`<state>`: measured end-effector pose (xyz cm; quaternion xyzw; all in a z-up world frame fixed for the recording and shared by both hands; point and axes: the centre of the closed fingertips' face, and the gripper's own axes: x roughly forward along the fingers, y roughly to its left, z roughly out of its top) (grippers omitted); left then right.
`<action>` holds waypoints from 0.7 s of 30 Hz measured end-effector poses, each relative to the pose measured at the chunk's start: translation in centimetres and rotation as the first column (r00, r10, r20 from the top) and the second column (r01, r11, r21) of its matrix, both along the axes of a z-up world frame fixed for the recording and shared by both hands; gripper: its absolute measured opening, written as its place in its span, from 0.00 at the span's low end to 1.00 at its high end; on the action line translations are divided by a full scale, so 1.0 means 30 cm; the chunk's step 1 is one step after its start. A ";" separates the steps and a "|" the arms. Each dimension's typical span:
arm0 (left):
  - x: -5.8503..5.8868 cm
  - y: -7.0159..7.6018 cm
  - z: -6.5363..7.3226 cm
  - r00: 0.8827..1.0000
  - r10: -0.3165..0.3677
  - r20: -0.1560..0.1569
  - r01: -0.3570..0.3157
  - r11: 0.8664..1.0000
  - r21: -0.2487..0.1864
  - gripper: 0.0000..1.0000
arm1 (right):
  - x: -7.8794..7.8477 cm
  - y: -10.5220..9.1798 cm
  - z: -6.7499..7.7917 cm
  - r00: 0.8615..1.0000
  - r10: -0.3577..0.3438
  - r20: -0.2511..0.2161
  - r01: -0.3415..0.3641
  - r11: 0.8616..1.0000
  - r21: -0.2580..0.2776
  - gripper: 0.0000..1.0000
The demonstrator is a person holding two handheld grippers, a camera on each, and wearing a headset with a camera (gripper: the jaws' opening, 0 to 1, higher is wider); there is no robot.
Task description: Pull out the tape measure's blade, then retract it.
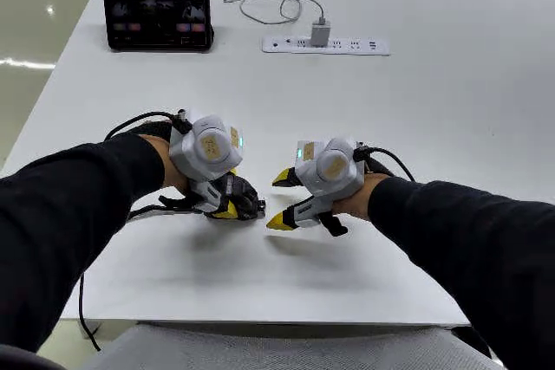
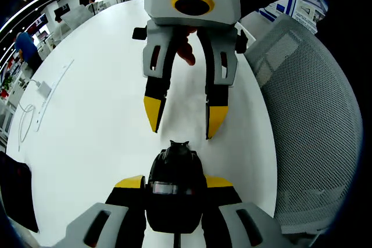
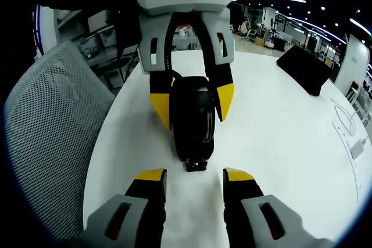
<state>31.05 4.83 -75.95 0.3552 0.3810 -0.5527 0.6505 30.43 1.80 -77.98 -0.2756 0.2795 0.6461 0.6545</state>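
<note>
The left claw [image 2: 174,182] is clamped on the black tape [image 3: 192,114], low over the white counter [image 1: 390,110]. The right claw [image 3: 195,176] faces it, jaws apart, just short of the tape.

The tape measure [image 1: 244,197] sits near the table's [image 1: 416,110] front edge, between the jaws of the left gripper [image 2: 174,182], with the right gripper [image 1: 279,199] just to its right. Far behind, a tablet [image 1: 157,12] stands left of a power strip [image 1: 325,44].

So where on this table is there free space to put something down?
The broad white table right of the white power strip is bare, and so is the middle band below the black tablet. The near edge is free too. Crowded: the small gap between the left gripper, shut on the black tape measure, and the open right gripper.
</note>
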 end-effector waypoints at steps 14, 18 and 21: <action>-0.002 0.000 -0.003 1.000 0.002 -0.004 -0.002 1.000 -0.011 0.33 | 0.003 0.049 -0.044 0.998 0.062 0.009 -0.061 0.996 -0.062 0.14; -0.001 0.001 -0.002 1.000 0.005 -0.009 -0.005 1.000 -0.014 0.33 | 0.010 0.042 -0.046 0.998 0.055 -0.019 -0.056 0.997 -0.056 0.10; -0.001 0.002 -0.002 1.000 0.004 -0.005 -0.004 1.000 -0.020 0.33 | 0.007 0.041 -0.049 0.998 0.060 -0.014 -0.060 0.996 -0.060 0.09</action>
